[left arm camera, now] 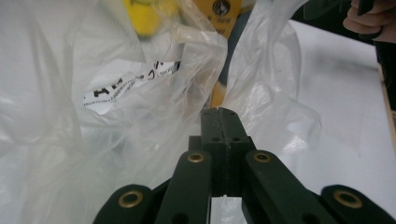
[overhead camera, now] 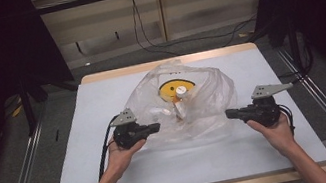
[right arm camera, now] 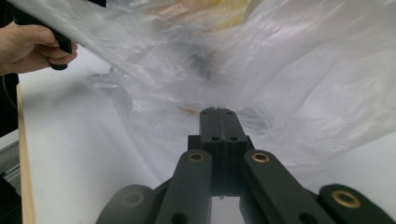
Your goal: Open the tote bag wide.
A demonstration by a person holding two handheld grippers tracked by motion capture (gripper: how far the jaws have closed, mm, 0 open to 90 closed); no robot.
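Jaws of the left tool [left arm camera: 219, 112] and right tool [right arm camera: 218, 111] are fully closed, each pinching the clear plastic bag [overhead camera: 188, 104].

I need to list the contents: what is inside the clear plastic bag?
Inside the plastic bag show a yellow round item, a white-capped bottle and white packets. The crumpled film blurs anything lower.

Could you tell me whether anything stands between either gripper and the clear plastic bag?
Nothing visible does. The left gripper and the right gripper sit at opposite sides of the clear plastic bag, jaws closed, tips right at the film. Whether film is pinched between them cannot be told.
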